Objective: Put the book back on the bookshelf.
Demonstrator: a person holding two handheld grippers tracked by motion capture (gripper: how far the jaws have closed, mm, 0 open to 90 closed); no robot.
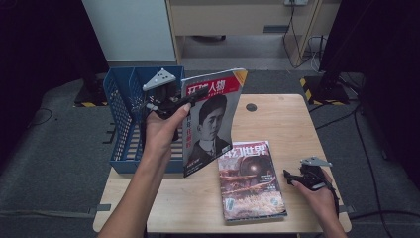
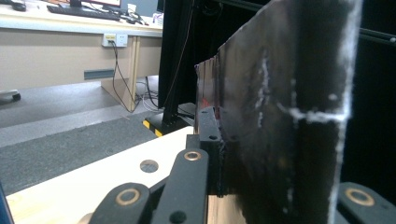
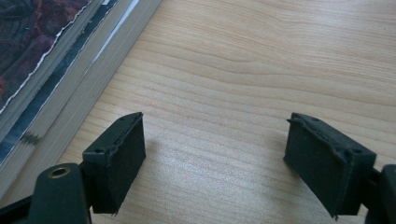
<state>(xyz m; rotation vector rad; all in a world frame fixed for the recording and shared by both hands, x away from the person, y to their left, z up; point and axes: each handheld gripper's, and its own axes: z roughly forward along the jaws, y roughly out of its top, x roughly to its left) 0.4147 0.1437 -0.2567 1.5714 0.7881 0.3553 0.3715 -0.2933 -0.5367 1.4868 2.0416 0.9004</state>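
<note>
Clearly we lift the portrait magazine (image 1: 210, 121) upright beside the blue basket (image 1: 121, 116), our left gripper (image 1: 171, 105) pinching its edge (likely to file it); our right gripper (image 1: 297, 177) waits spread near the stack of magazines (image 1: 250, 181).

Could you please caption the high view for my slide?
Left gripper lifts a portrait-cover magazine beside a blue plastic basket.

A portrait-cover magazine (image 1: 210, 121) is standing upright above the table (image 1: 277, 119), clamped in the left gripper (image 1: 185, 105), just right of a basket (image 1: 121, 116) sitting at the table's left edge. A second magazine (image 1: 250, 181) is lying flat to its right, with the right gripper (image 1: 289, 177) resting open-jawed beside it, apart from its edge.
</note>
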